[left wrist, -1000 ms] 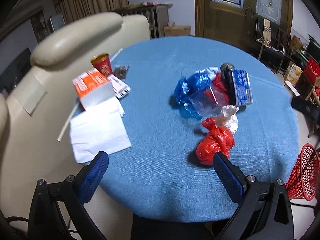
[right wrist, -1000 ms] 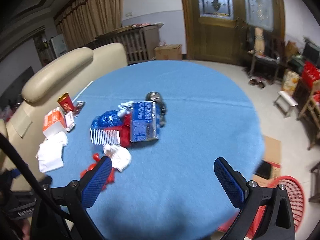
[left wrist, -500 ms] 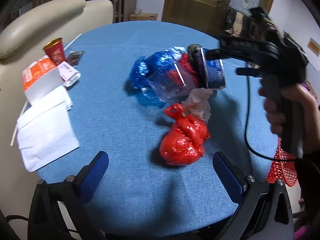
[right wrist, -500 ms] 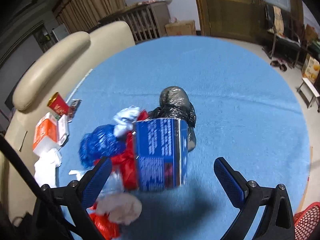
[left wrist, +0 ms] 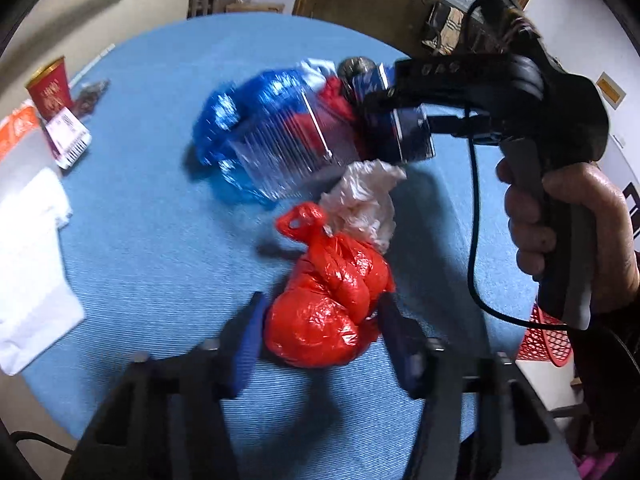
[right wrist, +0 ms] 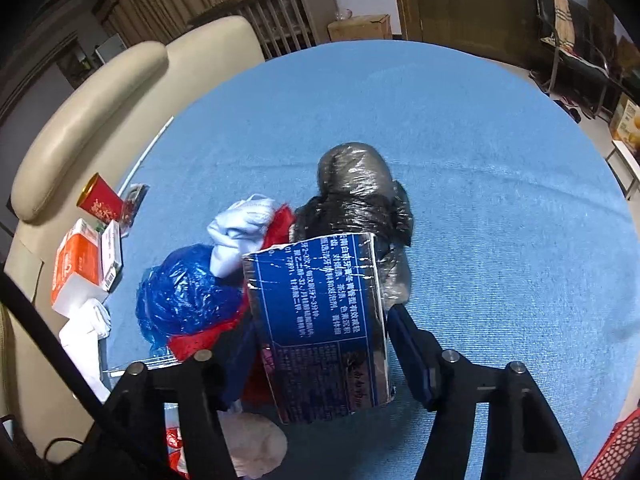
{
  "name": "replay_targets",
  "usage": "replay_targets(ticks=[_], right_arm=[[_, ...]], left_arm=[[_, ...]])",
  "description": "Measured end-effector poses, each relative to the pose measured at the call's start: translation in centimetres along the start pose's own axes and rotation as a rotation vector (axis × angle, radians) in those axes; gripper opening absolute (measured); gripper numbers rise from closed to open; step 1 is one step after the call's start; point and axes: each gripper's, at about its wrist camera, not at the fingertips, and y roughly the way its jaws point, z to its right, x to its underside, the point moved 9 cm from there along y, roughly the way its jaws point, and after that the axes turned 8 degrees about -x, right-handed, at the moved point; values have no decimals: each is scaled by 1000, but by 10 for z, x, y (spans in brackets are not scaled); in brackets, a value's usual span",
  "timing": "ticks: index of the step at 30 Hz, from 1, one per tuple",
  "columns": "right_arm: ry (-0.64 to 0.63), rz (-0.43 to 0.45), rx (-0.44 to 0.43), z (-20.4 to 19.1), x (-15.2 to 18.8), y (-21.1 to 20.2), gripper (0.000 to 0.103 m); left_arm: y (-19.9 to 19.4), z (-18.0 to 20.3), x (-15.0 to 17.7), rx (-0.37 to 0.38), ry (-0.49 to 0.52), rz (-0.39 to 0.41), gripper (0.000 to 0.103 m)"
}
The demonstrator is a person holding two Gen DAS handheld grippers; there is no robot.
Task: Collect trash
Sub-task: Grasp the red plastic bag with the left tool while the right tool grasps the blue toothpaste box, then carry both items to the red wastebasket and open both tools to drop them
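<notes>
From the left wrist camera, the left gripper (left wrist: pixel 320 332) sits low on the blue table (left wrist: pixel 160 248), its fingers straddling the knotted red bag (left wrist: pixel 326 312) and close against its sides, though whether they truly pinch it I cannot tell; the knot points away toward the pile. From the right wrist camera, the right gripper (right wrist: pixel 320 344) brackets the blue box (right wrist: pixel 324 320), whose long axis runs along the fingers, apparently closing but not clearly clamped. A red basket (left wrist: pixel 544 336) waits past the table's right edge.
</notes>
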Motion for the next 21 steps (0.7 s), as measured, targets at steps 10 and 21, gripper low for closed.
replay_targets(ticks=[10,21], right_arm=[[56,62,-86,17,14,-42,62],[92,174,-147,40,55,-131,62]], left_arm=[[-18,6,8,37,4,36,46],[-63,53,12,48,160,128,46]])
